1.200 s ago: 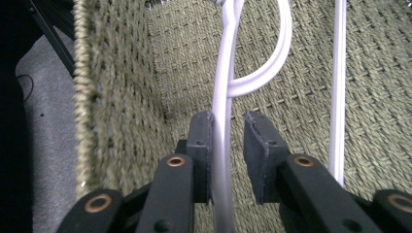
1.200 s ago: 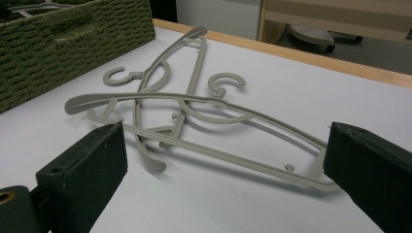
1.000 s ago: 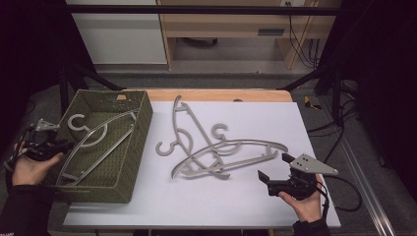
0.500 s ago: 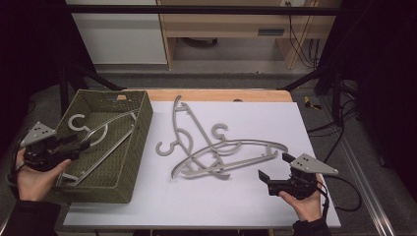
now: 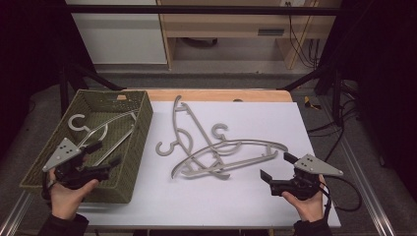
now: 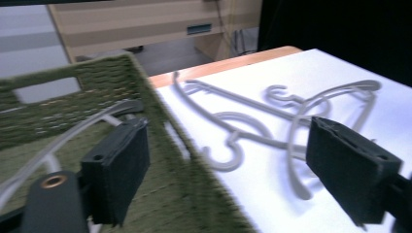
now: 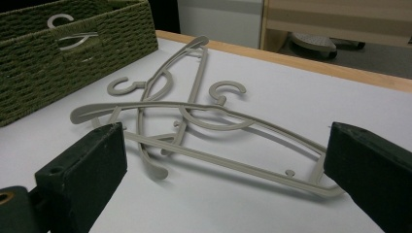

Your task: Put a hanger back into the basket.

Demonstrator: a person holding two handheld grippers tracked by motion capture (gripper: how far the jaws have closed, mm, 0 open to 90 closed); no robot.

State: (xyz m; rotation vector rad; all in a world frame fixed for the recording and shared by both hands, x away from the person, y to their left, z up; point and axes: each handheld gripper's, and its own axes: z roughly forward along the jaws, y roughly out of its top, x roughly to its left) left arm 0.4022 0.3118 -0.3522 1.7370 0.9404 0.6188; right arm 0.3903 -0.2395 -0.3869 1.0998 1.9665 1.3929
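1. The white-topped bench (image 5: 275,132) spans the middle of the high view.
2. A green woven basket (image 5: 135,147) at left holds one grey hanger (image 5: 105,129).
3. Tangled grey plastic hangers (image 5: 221,152) with curled hooks lie at centre.
4. The left gripper (image 5: 103,160), fingers spread and empty, hovers over the basket's near corner.
5. The right gripper (image 5: 278,167), fingers apart and empty, sits lower right.

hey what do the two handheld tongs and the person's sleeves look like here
Both tongs, left and right, are black, each with two blocky rectangular jaws. A pale grey three-cornered plate with small dark dots sits on top of each. A black cable loops from the right one. The sleeves are dark, ending at the wrists.
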